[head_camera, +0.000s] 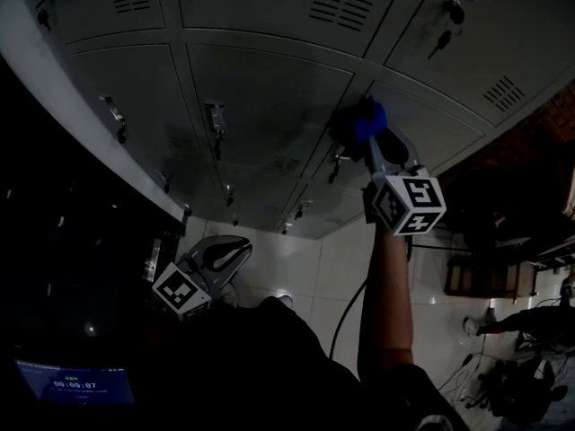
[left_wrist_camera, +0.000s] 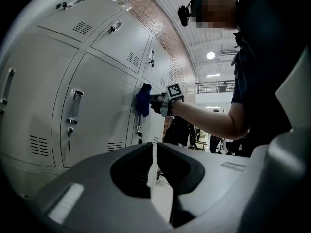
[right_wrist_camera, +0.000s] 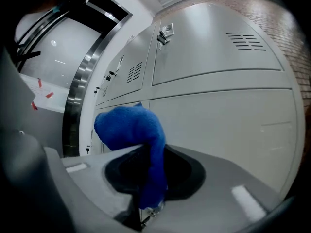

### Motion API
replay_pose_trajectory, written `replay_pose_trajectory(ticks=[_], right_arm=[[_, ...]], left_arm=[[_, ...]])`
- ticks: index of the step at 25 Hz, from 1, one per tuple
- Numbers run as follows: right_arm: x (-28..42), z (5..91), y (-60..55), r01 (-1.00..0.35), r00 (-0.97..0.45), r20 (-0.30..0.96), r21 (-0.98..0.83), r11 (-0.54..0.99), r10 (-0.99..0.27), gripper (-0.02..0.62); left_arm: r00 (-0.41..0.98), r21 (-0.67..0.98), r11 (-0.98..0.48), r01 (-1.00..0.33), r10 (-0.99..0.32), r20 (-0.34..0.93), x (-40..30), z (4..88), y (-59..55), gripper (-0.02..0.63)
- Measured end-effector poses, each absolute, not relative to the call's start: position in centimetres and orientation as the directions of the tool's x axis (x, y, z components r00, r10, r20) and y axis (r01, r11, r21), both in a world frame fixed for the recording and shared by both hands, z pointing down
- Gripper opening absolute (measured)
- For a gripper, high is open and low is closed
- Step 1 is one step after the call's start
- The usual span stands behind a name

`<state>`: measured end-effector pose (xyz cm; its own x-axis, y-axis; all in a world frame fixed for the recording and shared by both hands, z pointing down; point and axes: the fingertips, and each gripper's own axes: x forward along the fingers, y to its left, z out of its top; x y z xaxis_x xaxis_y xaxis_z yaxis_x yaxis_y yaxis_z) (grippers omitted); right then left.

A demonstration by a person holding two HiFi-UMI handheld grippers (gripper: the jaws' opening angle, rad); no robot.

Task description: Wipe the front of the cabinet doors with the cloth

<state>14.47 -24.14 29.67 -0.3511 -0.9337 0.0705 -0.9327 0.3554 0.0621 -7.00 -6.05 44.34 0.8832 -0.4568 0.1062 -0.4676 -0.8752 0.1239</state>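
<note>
The grey cabinet doors [head_camera: 269,97] are filling the space in front of the person. The right gripper [head_camera: 361,137] is reaching up to one of them, and its jaws are clamping the blue cloth [right_wrist_camera: 130,127], which is lying against the door front. The left gripper [left_wrist_camera: 154,152] is hanging lower, apart from the doors, with its jaws closed together on nothing.

The person is wearing a dark short-sleeved shirt [left_wrist_camera: 265,57] and a black head camera [left_wrist_camera: 190,8]. The left gripper [head_camera: 241,250] and right gripper [head_camera: 358,131] are showing smooth grey bodies with dark hollows behind the jaws. The left cube [head_camera: 182,292] and right cube [head_camera: 409,205] are showing black square markers on white. A dark cable [head_camera: 344,317] is hanging by the right arm.
</note>
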Motion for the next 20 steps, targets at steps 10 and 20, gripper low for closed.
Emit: replay_pose_trajectory(ticks=[10, 20], right_arm=[[22.0, 30.2, -22.5, -0.969, -0.234, 0.092, 0.062, 0.240, -0.968, 0.072], [31.0, 30.8, -20.5, -0.993, -0.103, 0.099, 0.052, 0.108, -0.990, 0.072]], left_arm=[[0.907, 0.127, -0.899, -0.419, -0.409, 0.096, -4.5, 43.8, -6.3, 0.012], [0.930, 0.121, -0.923, -0.364, -0.353, 0.106, -0.5, 44.8, -6.4, 0.012]])
